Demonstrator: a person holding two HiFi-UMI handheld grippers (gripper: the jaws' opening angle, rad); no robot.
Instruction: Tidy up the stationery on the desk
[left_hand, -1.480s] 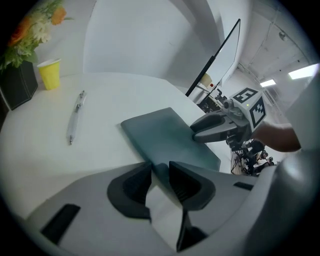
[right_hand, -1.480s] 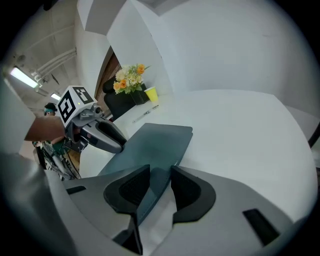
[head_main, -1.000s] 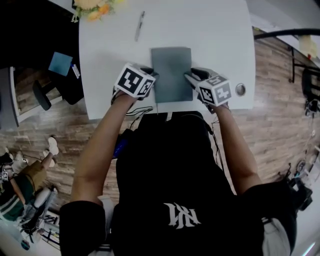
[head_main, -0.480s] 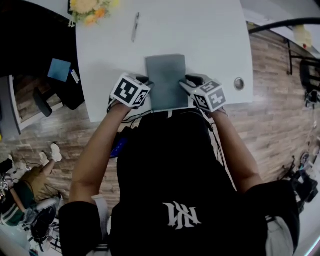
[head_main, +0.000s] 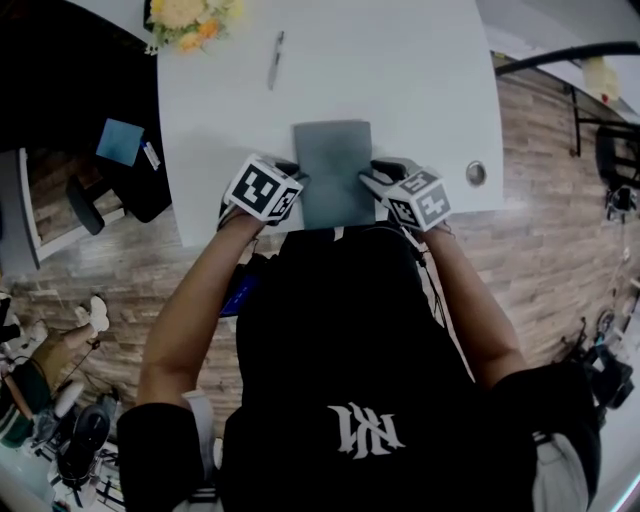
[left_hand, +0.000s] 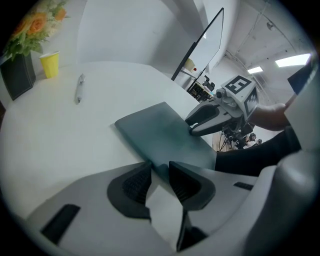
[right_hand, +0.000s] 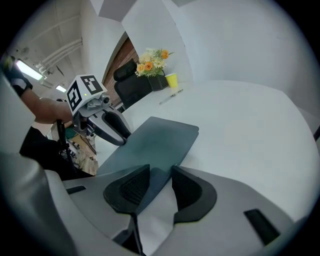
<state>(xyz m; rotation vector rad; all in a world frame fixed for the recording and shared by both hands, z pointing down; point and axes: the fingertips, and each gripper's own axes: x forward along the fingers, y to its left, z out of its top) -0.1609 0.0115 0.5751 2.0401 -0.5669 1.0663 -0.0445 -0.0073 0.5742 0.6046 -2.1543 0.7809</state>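
A grey notebook (head_main: 333, 172) lies closed on the white desk (head_main: 420, 90), its near end at the desk's front edge. My left gripper (head_main: 295, 185) is shut on its left edge; the cover sits between the pads (left_hand: 134, 181) in the left gripper view. My right gripper (head_main: 372, 180) is shut on the right edge, where the notebook (right_hand: 155, 137) runs into the jaws. Each gripper shows in the other's view, the right gripper (left_hand: 212, 117) and the left gripper (right_hand: 107, 122). A pen (head_main: 276, 60) lies alone further back on the desk.
A bunch of orange and yellow flowers (head_main: 185, 15) stands at the desk's far left corner, beside a yellow cup (left_hand: 49, 64) and a black holder (left_hand: 17, 75). A round cable grommet (head_main: 476, 174) is at the right. An office chair (head_main: 130, 170) stands to the desk's left.
The notebook has slid toward me, from mid-desk to the front edge, with both grippers on its sides. The pen has not moved.
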